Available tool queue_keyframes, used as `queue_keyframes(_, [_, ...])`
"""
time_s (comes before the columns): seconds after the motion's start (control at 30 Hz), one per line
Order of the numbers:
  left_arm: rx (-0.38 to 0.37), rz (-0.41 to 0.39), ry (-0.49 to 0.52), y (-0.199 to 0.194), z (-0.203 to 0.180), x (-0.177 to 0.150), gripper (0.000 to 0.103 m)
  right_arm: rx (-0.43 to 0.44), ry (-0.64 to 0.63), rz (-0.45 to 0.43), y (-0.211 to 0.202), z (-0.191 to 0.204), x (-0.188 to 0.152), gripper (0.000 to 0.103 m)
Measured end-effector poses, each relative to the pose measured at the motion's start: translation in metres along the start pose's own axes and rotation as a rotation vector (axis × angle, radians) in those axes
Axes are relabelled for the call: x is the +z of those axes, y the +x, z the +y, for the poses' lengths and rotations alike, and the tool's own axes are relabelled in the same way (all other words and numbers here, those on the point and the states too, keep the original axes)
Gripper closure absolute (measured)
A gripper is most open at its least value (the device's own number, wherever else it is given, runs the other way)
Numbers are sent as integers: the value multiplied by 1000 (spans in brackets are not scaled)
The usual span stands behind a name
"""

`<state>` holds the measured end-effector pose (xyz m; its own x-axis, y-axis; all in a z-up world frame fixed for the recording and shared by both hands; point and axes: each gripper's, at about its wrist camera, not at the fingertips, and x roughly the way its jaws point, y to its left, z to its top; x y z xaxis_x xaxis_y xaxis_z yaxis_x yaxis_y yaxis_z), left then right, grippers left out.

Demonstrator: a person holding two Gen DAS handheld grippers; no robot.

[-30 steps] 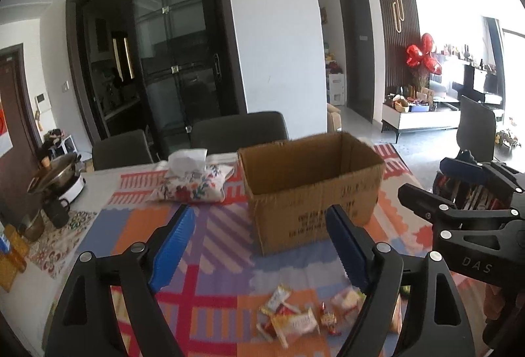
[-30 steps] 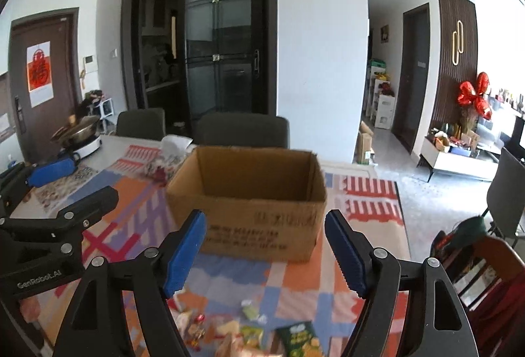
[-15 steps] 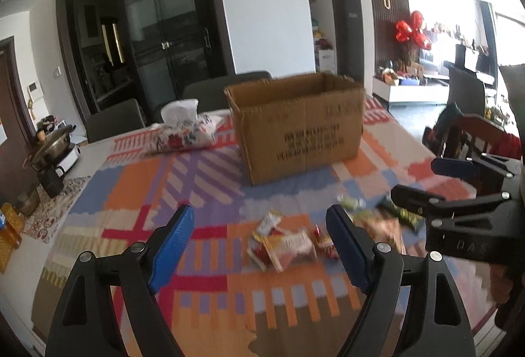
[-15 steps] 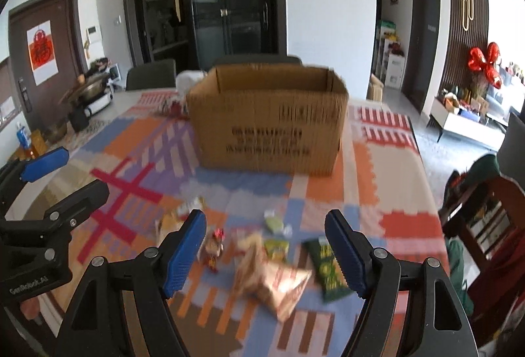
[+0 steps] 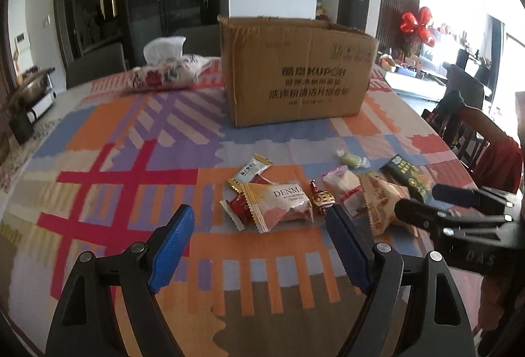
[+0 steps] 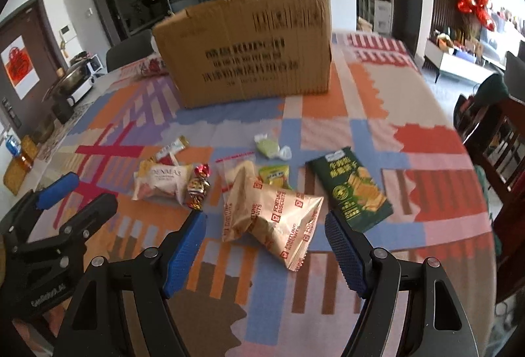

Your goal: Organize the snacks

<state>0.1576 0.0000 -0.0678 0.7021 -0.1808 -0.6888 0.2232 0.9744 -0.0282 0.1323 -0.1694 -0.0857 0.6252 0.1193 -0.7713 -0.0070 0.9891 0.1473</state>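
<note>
The left gripper (image 5: pixel 259 227) stands spread wide with nothing between its blue pads, and the right gripper (image 6: pixel 265 234) is spread just as wide and likewise empty. A second ago both views looked level across the room, with the cardboard box (image 5: pixel 295 68) low in the picture and the snacks only at the bottom edge. Now both grippers have come down and tipped toward the table, so the snacks fill the middle of each view and the jaw spread has not changed.

The snacks lie loose on the patterned tablecloth (image 5: pixel 108 134), in front of the box and apart from it. Just ahead of the left gripper is the white DENMAS pastry packet (image 5: pixel 279 204), with a small red-and-gold candy (image 5: pixel 320 198) beside it. The right gripper hovers over the crumpled Fortune Biscuits bag (image 6: pixel 272 212), not touching it. To its right lies the dark green cracker packet (image 6: pixel 351 188), and farther back a pale green wrapped candy (image 6: pixel 269 147). A tissue pack (image 5: pixel 167 68) sits left of the box.
</note>
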Motion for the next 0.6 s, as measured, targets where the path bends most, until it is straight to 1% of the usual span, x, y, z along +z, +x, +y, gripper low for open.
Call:
queue_keyframes(0.3, [-10, 63, 1, 34, -1, 5, 21, -5, 31, 41, 22, -7, 2, 27])
queue_keyframes(0.43, [-10, 92, -20, 47, -1, 8, 21, 5, 45, 64, 32, -10, 2, 27])
queue_keyframes(0.5, [-24, 106, -37, 53, 0, 9, 21, 12, 56, 77, 36, -11, 2, 27])
queue_keyframes(0.6, [-31, 123, -51, 61, -1, 10, 22, 23, 70, 77, 40, -12, 3, 27])
